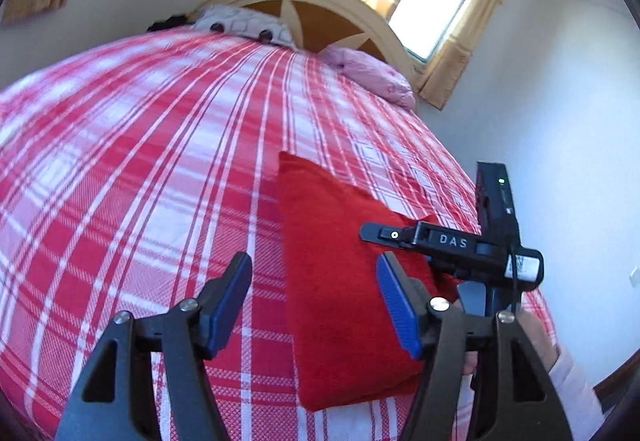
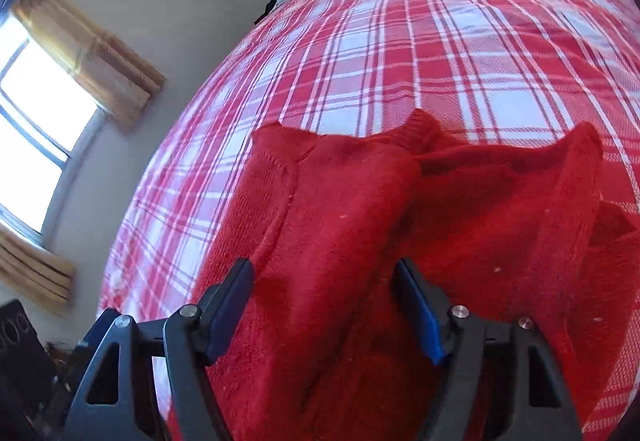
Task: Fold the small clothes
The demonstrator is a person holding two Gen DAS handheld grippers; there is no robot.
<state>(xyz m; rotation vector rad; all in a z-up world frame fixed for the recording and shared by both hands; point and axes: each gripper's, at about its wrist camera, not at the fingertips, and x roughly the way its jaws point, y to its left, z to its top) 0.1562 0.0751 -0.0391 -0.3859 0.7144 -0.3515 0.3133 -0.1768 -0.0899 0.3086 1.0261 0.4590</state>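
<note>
I am in a bedroom with white walls, a curtained window (image 1: 434, 3) and a wooden headboard (image 1: 320, 15), working over a bed spread with a red and white checked cover (image 1: 140, 161). I use the bed because it gives me a broad, soft, flat place to lay a garment out. The red knitted garment (image 2: 360, 225) lies on the cover near the edge closest to me, partly folded by the look of it, one layer lapped over another down the middle. My left gripper (image 1: 316, 301) hangs above the cover with its jaws wide apart, nothing between them, its blue pads (image 1: 400, 309) just over the garment's left border. My right gripper (image 2: 324, 305) is spread wide too, empty, poised low over the middle of the garment; I judge that I hold both apart so either can take an edge for the next fold. In the left view my right gripper's body crosses in front of the garment and hides its far side, so I cannot tell its full outline there. In the right view the garment's near hem is cut off behind my fingers, and whether the bumps at its top are sleeves or a collar I cannot say. A spotted pillow (image 1: 244, 23) and a pink one (image 1: 372, 75) sit by the headboard, both blurred
</note>
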